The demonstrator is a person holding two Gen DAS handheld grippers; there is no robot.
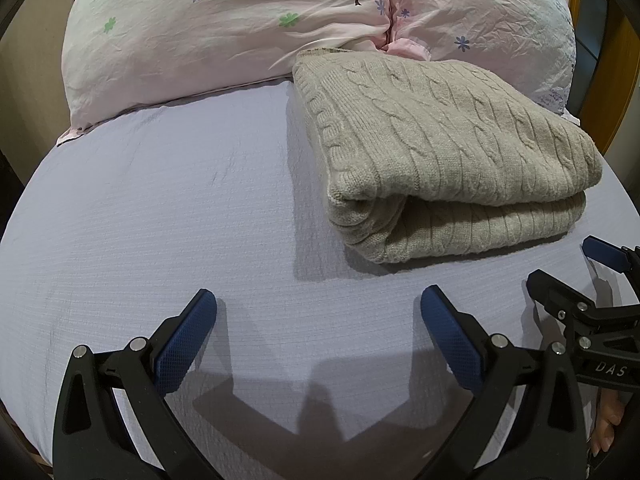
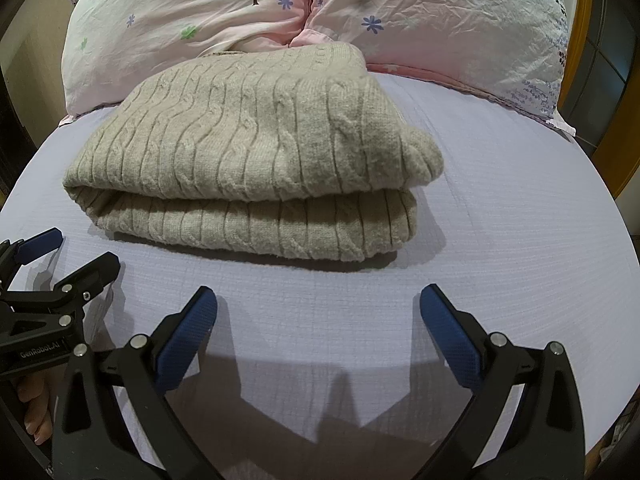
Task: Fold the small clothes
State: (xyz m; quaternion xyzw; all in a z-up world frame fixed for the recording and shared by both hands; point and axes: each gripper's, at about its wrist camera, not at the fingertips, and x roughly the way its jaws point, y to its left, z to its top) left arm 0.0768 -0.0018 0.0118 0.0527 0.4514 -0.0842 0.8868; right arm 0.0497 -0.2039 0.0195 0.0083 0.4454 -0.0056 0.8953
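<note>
A beige cable-knit sweater (image 1: 444, 148) lies folded in a thick stack on the lavender bed sheet (image 1: 160, 220), its far end against the pillows. In the right wrist view the sweater (image 2: 256, 152) lies straight ahead. My left gripper (image 1: 319, 304) is open and empty, hovering over bare sheet to the left and in front of the sweater. My right gripper (image 2: 319, 304) is open and empty, just in front of the sweater's near folded edge. Each gripper shows at the edge of the other's view: the right one (image 1: 568, 276), the left one (image 2: 80, 252).
Two pink flowered pillows (image 1: 224, 28) (image 2: 440, 20) lie across the head of the bed behind the sweater. A wooden frame (image 2: 600, 80) stands at the far right. The sheet (image 2: 500, 220) spreads flat around the sweater.
</note>
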